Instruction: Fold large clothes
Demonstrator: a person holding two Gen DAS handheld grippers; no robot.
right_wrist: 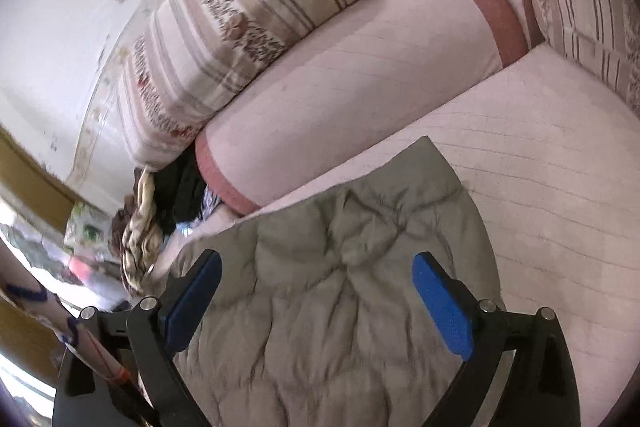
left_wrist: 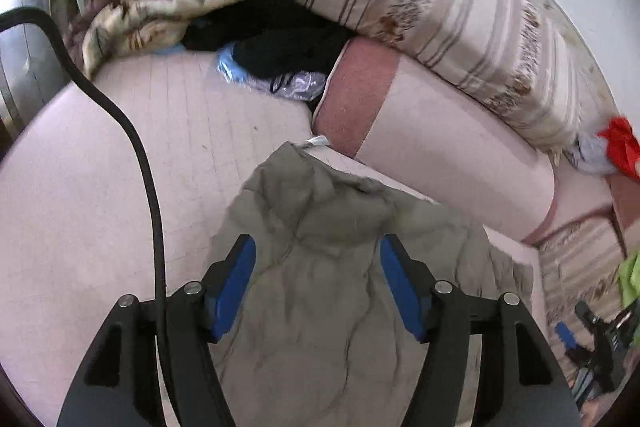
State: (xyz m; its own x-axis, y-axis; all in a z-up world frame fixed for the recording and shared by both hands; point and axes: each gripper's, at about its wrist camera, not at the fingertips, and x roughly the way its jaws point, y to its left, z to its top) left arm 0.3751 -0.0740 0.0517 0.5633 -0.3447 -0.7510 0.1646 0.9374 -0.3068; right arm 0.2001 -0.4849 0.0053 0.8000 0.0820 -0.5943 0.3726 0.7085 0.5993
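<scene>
Crumpled grey-olive quilted garment on the pale pink sofa seat.
It fills the lower centre of both views; left tongs and right tongs spread wide above it, holding nothing, a striped cushion upper left.

Pale pink quilted bed, bearing a crumpled grey-green padded garment. Behind the garment, a pink bolster; left of the bolster, black clothes and a beige blanket.
</scene>
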